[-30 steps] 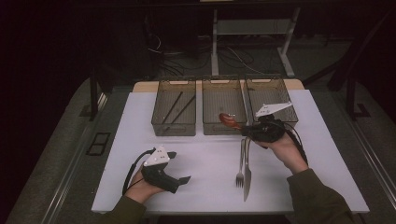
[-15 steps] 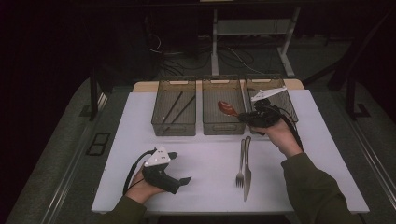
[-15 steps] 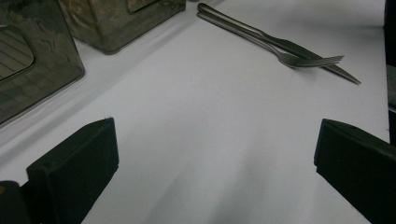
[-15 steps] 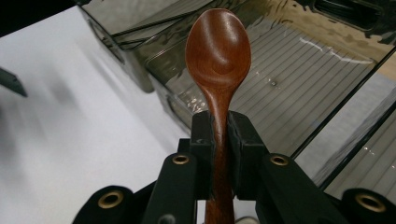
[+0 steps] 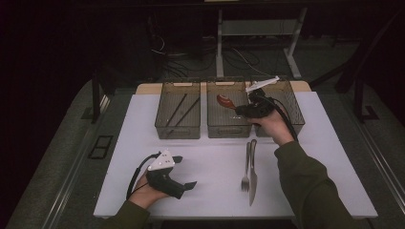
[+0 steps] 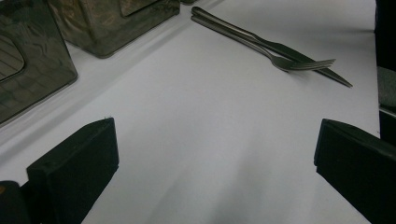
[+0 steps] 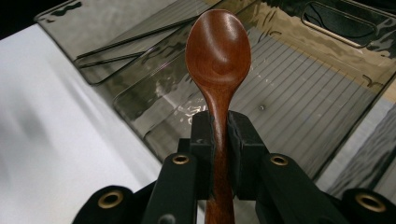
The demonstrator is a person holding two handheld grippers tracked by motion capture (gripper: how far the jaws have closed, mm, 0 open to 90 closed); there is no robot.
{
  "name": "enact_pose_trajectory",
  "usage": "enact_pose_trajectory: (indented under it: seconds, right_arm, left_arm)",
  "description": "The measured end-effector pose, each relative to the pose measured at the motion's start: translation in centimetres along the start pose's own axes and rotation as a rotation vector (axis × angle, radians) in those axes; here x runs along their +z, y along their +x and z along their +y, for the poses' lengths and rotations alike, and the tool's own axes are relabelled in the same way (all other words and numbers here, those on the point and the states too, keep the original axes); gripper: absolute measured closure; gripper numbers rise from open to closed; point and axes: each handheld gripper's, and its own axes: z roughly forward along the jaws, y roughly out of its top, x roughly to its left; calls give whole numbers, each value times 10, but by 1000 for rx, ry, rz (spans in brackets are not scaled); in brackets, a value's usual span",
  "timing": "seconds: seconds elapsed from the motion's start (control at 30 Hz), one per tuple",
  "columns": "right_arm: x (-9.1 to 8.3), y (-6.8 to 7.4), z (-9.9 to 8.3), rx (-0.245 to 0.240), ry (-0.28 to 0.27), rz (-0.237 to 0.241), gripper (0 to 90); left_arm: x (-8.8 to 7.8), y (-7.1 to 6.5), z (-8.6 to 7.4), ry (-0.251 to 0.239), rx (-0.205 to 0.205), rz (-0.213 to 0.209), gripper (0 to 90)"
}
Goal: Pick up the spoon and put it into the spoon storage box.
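My right tongs (image 7: 219, 135) are clenched on the handle of a wooden spoon (image 7: 218, 56): the pads press it from both sides, and the bowl sticks out past the tips. In the high view the right tongs (image 5: 239, 110) hang over the middle bin (image 5: 227, 130) of three smoky see-thru bins at the far side of the white worktop (image 5: 215, 162), w/ the spoon (image 5: 225, 101) pointing left over that bin, above its ribbed floor & not touching it. The left bin (image 5: 177, 129) has thin dark sticks lying in it, prob. chopsticks, can't tell for sure. The right bin (image 5: 293, 112) sits partly under my right hand.

My left tongs (image 5: 184, 174) rest low on the worktop near its front-left edge, released: in the left gripper view the left tongs (image 6: 215, 163) stand wide apart w/ bare white worktop btwn them.

A fork (image 5: 246, 167) & a knife (image 5: 253, 174) lie side by side, touching, just in front of the middle bin, tines & blade tip toward me. From the left gripper view the fork (image 6: 280, 58) & knife (image 6: 299, 56) lie well ahead of the jaws.
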Motion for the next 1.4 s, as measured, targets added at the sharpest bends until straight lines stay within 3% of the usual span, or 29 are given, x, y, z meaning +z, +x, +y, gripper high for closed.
enact_pose_trajectory:
  seconds: [0.47, 0.7, 1.0, 1.07, 1.23, 1.4]
  right_arm:
    - [34, -10, 20, 13, 28, -38, 814]
    - [49, -15, 17, 36, 41, -49, 814]
    - [53, -16, 15, 41, 52, -50, 803]
    - [54, -16, 14, 57, 44, -47, 686]
    - [55, -14, 13, 66, 44, -67, 548]
    - [47, -13, 11, 79, 17, -51, 439]
  left_arm:
    - [1, -1, 0, 4, 2, -14, 0]
    - [1, -1, 1, 6, 14, -17, 0]
    - [1, -1, 1, 8, 10, -18, 0]
    - [1, -1, 1, 8, 10, -18, 0]
    - [1, -1, 0, 12, 12, -19, 0]
    - [1, -1, 0, 6, 9, -15, 0]
